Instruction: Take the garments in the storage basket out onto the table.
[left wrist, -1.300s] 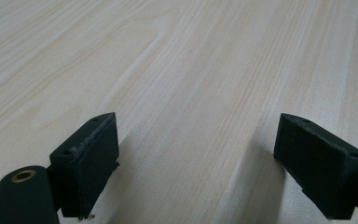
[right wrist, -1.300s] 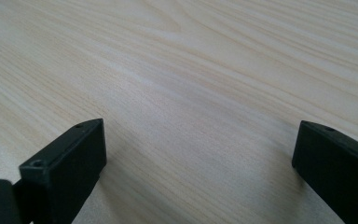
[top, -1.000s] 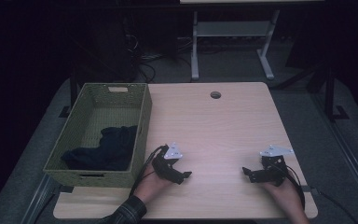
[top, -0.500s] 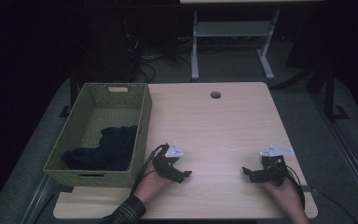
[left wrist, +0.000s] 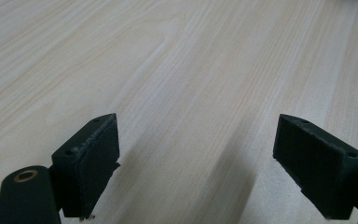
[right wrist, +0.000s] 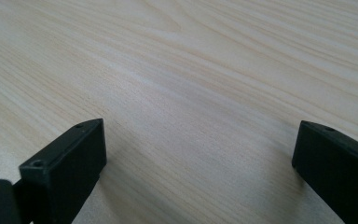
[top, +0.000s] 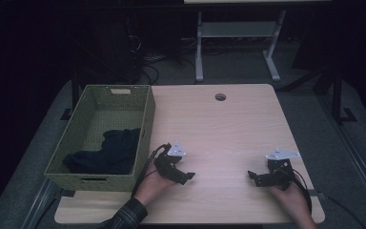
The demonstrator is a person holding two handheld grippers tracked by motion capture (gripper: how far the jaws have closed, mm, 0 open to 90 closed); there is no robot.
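Almost nothing is changing from the earlier frames: both hands are resting where they were, low on the near edge of the worktop [top: 228, 124]. The left hand-held gripper [top: 185, 177] is lying with its jaws spread wide over bare wood, and the right hand-held gripper [top: 253, 177] is doing the same, holding nothing. The dark cloth [top: 106, 151] is sitting bunched inside the green basket [top: 143, 138], just left of the left hand. This looks like a pause between steps; next, the left hand would likely be reaching over the basket wall toward the cloth.
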